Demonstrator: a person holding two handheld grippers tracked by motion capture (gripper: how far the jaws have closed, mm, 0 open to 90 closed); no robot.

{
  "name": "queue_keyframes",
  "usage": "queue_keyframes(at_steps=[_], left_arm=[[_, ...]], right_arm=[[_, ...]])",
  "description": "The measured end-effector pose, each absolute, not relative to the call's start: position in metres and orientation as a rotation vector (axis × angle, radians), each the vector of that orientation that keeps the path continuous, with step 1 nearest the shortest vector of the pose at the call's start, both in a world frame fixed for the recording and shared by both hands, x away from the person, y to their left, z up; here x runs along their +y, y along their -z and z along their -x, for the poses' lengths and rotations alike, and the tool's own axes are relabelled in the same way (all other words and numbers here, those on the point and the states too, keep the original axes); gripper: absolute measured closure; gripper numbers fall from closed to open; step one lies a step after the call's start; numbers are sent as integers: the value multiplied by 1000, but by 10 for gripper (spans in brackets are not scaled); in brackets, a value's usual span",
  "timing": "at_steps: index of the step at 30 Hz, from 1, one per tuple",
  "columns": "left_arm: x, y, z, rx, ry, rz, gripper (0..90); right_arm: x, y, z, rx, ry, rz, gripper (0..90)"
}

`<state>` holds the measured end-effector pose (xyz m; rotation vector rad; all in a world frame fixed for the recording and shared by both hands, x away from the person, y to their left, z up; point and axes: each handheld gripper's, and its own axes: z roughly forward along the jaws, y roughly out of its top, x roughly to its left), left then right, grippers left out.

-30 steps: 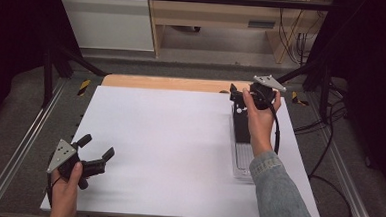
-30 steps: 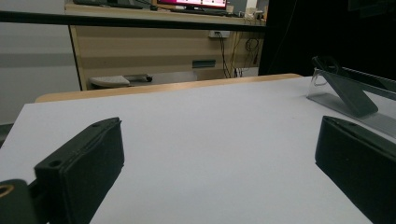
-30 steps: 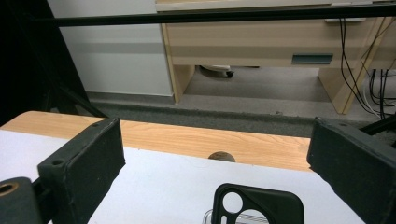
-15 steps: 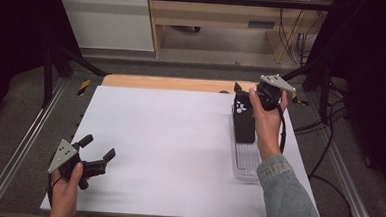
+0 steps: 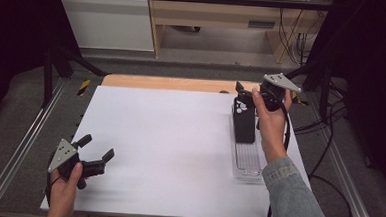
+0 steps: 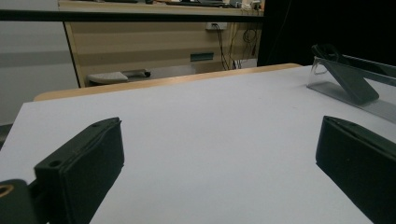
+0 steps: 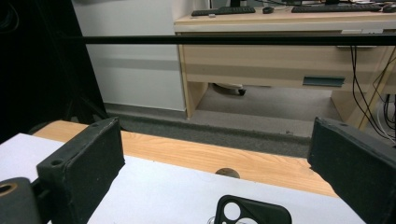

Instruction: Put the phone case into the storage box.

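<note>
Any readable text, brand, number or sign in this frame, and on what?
None can be read.
Phone case: plain black, only camera cut-outs, no print.
Clear tray: no label.
Right gripper and left gripper: no markings visible.
Desk drawer handle: no lettering.
Keyboards on the desk: keys too small to read.

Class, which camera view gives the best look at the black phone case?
The high view: the whole black phone case shows, lying in the clear tray. The right gripper view catches just its camera-cutout end; the left gripper view shows it far off, from the side.
</note>
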<state>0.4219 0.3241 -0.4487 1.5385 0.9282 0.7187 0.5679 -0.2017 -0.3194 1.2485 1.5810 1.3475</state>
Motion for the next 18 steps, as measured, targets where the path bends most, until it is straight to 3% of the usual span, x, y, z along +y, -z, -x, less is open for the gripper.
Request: queue_keyframes(at_steps=[18], left_arm=[[329, 448, -418, 922, -735, -1541, 11]], right_arm=[[-208, 313, -559, 1589, -1385, -1208, 26]])
